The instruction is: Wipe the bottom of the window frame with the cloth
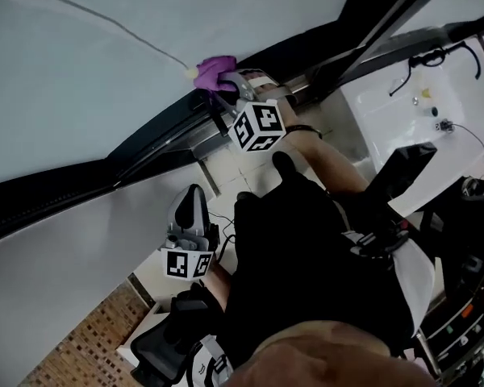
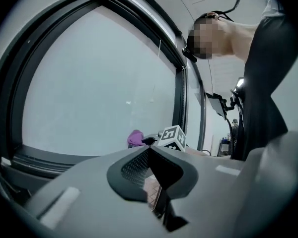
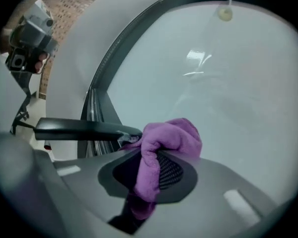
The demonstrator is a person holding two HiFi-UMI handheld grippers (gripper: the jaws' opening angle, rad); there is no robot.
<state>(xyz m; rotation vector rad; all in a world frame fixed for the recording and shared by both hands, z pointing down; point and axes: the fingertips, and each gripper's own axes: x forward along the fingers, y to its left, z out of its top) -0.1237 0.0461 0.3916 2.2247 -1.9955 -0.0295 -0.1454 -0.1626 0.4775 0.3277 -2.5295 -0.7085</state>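
Right gripper [image 3: 150, 158] - jaws clamped on the purple cloth [image 3: 170, 139], a bunched fold pinched between the pads, its tail hanging below. The loose wad sits out front, at the window frame [image 1: 149, 145] just beside the glass [image 1: 73, 71].

Cloth reads as soft, light and limp. It should not slip, but it will crumple, so a grip low on the bunch leaves padding ahead of the jaws for pressing along the rail.

Left gripper [image 2: 149, 151] - jaws drawn together, nothing between them, held low and well apart from the frame.

No container in view holds anything for this job.
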